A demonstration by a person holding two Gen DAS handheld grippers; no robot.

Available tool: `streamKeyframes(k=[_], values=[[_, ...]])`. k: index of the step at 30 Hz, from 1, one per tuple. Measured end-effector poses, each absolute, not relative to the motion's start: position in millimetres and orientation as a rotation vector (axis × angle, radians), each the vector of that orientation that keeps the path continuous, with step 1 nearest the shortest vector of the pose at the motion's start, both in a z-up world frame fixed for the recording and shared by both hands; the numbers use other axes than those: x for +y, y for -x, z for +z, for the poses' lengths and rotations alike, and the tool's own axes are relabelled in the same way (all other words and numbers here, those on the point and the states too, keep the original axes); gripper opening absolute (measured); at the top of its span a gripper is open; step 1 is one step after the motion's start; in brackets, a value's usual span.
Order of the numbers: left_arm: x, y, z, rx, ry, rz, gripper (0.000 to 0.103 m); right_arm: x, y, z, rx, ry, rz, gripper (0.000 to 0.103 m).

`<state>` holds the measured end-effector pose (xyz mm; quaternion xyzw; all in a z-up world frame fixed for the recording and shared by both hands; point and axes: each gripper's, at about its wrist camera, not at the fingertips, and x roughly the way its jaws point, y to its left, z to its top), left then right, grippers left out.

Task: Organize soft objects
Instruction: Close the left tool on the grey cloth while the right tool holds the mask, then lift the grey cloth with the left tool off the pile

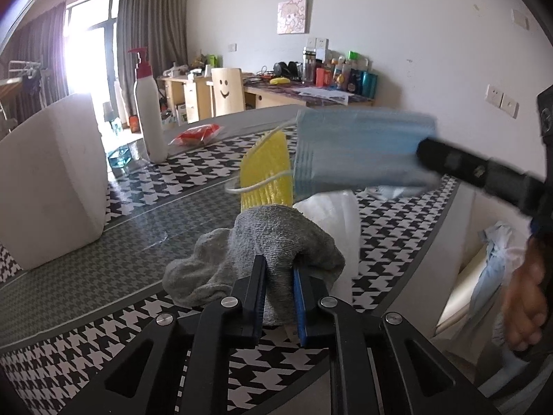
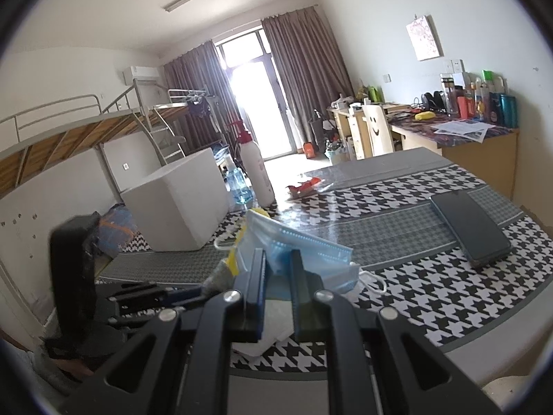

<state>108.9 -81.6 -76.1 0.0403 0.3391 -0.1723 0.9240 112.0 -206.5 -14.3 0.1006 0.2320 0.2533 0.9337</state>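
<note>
Left wrist view: white box (image 1: 52, 180) far left on table (image 1: 155, 214), pump bottle (image 1: 148, 110) just right of it, red packet (image 1: 197, 135) behind. Left hand-held gripper (image 1: 279, 287) near centre, pinching grey glove (image 1: 262, 252) w/ yellow palm (image 1: 266, 173) sticking up. Blue mask (image 1: 363, 148) held in air to the right by right hand-held gripper (image 2: 278, 273), jaws pinching the mask. Right wrist view: phone (image 2: 470, 228) lies far right on table

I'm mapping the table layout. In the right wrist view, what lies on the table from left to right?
White box → white pump bottle → red packet → black phone. The blue face mask in the right gripper overlaps the foreground, so I leave it out.
</note>
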Motion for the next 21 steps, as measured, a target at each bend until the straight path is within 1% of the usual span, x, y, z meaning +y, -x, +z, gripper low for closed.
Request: streamKeyframes(k=[5,11,21], values=[[-85.9,-105.6,-75.4,0.686,-0.105,-0.380,0.016,-202.4,-112.2,-9.3,0.459,-0.212,0.544,0.015],[-82.4,-103.8,-72.4,0.673,-0.110,-0.401,0.016,-178.2,-132.1,-21.4,0.513,-0.166,0.544,0.015],[-56.8,-99.2,-62.8,0.645,-0.071,-0.404,0.016,-170.9,-154.9,-42.1,0.587,-0.147,0.489,0.015]])
